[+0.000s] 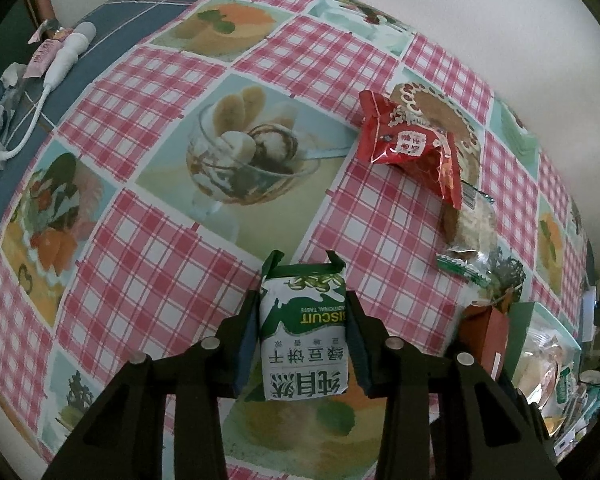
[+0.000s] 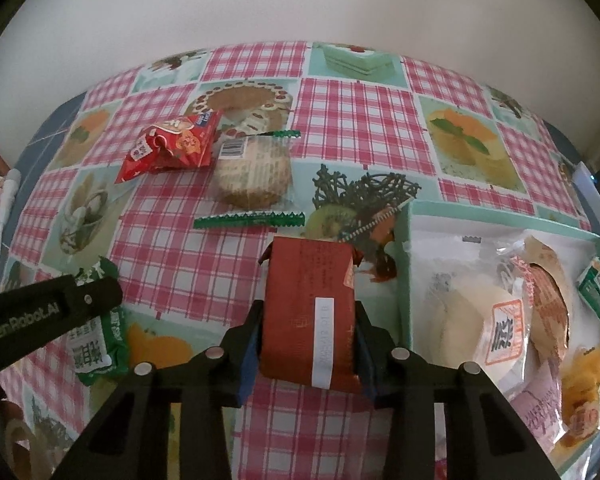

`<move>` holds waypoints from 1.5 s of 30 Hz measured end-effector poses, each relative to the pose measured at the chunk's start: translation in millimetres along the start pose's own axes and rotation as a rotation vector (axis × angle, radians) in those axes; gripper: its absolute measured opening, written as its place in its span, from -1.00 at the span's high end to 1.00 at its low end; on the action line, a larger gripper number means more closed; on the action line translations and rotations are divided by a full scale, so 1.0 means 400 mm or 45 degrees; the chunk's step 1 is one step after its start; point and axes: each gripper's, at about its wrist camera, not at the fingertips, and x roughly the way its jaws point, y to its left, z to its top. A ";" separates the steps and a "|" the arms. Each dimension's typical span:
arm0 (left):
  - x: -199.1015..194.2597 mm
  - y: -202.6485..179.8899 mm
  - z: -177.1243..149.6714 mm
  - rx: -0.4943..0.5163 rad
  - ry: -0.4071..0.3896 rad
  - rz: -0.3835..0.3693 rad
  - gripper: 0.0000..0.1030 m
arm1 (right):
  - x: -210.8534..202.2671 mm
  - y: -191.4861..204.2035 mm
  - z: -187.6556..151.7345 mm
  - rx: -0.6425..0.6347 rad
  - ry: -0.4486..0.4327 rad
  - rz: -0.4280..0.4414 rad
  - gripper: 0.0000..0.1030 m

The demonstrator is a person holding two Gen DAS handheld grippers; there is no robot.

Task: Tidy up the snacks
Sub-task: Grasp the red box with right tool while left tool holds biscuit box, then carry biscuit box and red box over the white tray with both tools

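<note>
The left gripper (image 1: 304, 336) was clamped on a green biscuit packet (image 1: 304, 336). The right gripper (image 2: 308, 334) gripped a brown-red packet (image 2: 310, 308) between its pads.

Green and white biscuit packet (image 1: 303, 332) reads "BISCUIT", w/ Chinese characters upside down below it. Left gripper (image 2: 56, 312), seen from right wrist cam, has "GenRobot.AI" printed on its black arm. Brown-red packet (image 2: 310, 308) has a white sticker w/ digits too blurred to read.

Worktop cloth (image 2: 332, 120) was pink-white gingham with dessert-print squares. Biscuit pack (image 1: 304, 336) green and white, held packet (image 2: 310, 312) rust-red, crumpled pouch (image 2: 168, 148) bright red, box (image 2: 410, 264) mint green.
</note>
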 end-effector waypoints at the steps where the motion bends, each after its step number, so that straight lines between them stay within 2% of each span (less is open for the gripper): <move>1: -0.009 0.003 0.001 -0.001 -0.007 0.000 0.20 | -0.006 0.000 0.000 0.002 0.003 0.008 0.17; 9: -0.061 -0.006 -0.009 0.007 -0.051 -0.007 0.20 | -0.087 -0.009 -0.005 -0.005 -0.053 0.040 0.17; 15: -0.121 -0.028 -0.027 0.043 -0.118 0.023 0.20 | -0.143 -0.047 -0.009 0.062 -0.078 0.064 0.17; 18: -0.151 -0.047 -0.043 0.069 -0.135 0.000 0.20 | -0.171 -0.074 -0.010 0.099 -0.089 0.074 0.17; 26: -0.207 -0.133 -0.088 0.171 -0.165 -0.045 0.20 | -0.263 -0.186 -0.027 0.196 -0.159 0.064 0.17; 34: -0.260 -0.235 -0.143 0.287 -0.172 -0.134 0.20 | -0.348 -0.360 -0.045 0.366 -0.224 0.020 0.17; 39: -0.271 -0.316 -0.183 0.379 -0.159 -0.180 0.20 | -0.359 -0.450 -0.048 0.449 -0.231 -0.035 0.17; 45: -0.262 -0.423 -0.252 0.515 -0.116 -0.218 0.20 | -0.339 -0.539 -0.059 0.558 -0.185 -0.042 0.17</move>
